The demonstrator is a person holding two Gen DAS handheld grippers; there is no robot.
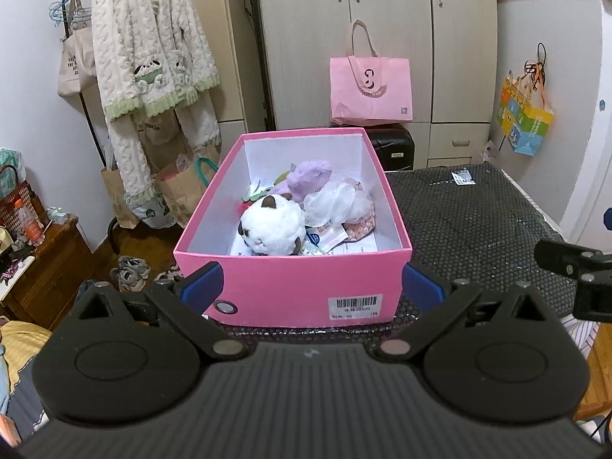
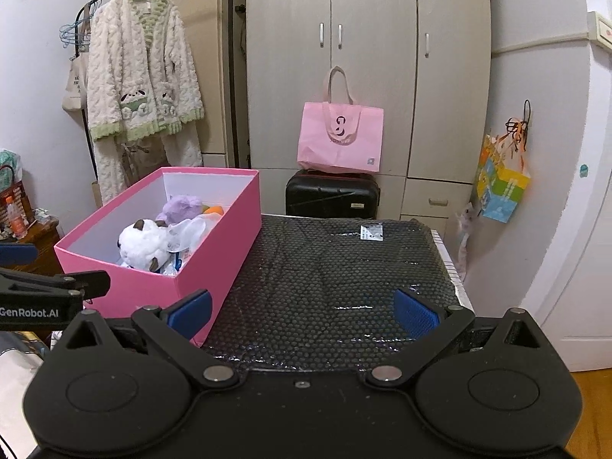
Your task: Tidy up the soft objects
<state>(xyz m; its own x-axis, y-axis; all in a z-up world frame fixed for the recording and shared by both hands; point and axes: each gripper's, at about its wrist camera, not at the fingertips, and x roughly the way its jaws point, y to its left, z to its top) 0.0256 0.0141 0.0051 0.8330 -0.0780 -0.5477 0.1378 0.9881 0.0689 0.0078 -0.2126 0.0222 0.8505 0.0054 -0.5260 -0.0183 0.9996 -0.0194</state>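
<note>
Left gripper (image 1: 313, 290) spread wide astride pink box (image 1: 290, 281); right gripper (image 2: 304, 311) wide, empty. Plush toys (image 1: 273, 225) boxed; black mat (image 2: 336, 267) bare of soft items. Judged nearly complete.

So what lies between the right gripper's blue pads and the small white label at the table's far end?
Nothing: in the right wrist view, only bare black bubble-textured table cover runs from the right gripper to the small white label.

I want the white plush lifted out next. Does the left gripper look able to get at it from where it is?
Probably yes. The left gripper is open, but its jaws straddle the near wall of the pink box. It would need to rise over that wall; the white plush lies uncovered on top, just behind it.
</note>
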